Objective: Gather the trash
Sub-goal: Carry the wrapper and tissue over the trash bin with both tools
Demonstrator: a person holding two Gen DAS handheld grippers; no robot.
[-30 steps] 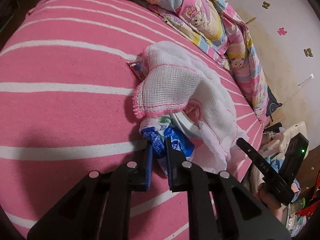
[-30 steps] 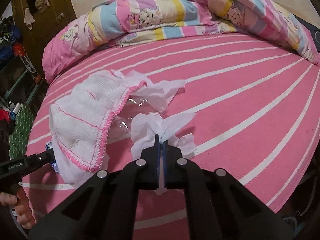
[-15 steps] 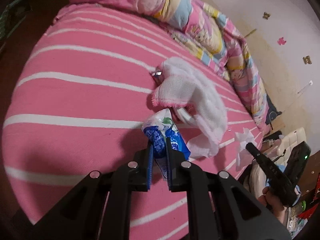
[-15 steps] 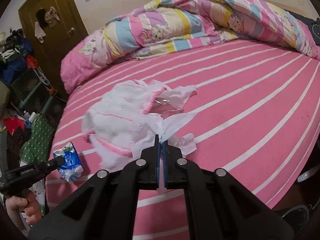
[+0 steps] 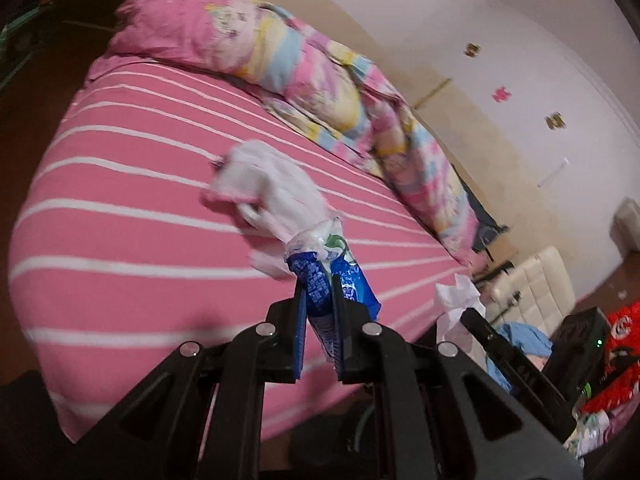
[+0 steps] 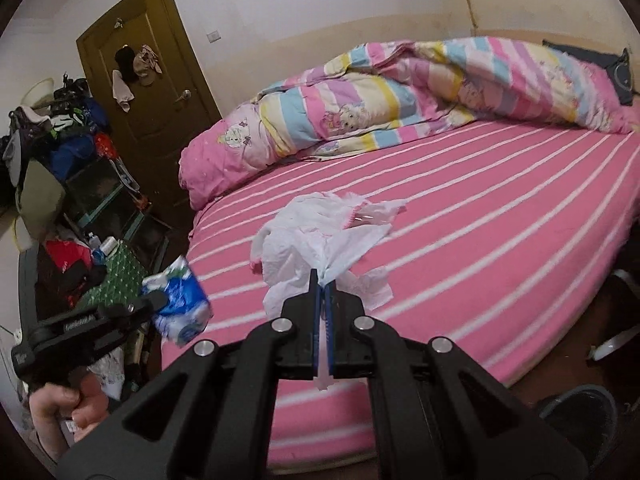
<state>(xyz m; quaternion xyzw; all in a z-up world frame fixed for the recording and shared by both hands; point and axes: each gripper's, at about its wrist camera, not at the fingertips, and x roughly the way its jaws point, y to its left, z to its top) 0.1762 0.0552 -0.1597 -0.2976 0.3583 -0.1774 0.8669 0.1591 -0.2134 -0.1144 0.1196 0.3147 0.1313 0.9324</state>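
Above the near edge of the bed [image 6: 500, 240], both grippers are lifted and each one holds a piece of trash. The left gripper [image 5: 319, 300] has its two fingers pressed closed on a blue and white wrapper [image 5: 320, 272], which stands up from between the fingers; in the right wrist view the same wrapper [image 6: 180, 300] hangs in the air beside the bed, over the cluttered floor. The right gripper [image 6: 322, 304] is closed tightly on a white tissue [image 6: 340, 256], and a small end of the tissue comes out below the fingers. On the pink striped sheet, near the middle of the bed, lies a white cloth [image 6: 316, 216] with a pink border, and a clear plastic piece [image 6: 372, 216] is touching its right side. A colorful blanket [image 6: 400, 100] is piled along the far side of the bed. A brown door [image 6: 148, 80] stands behind the bed on the left.
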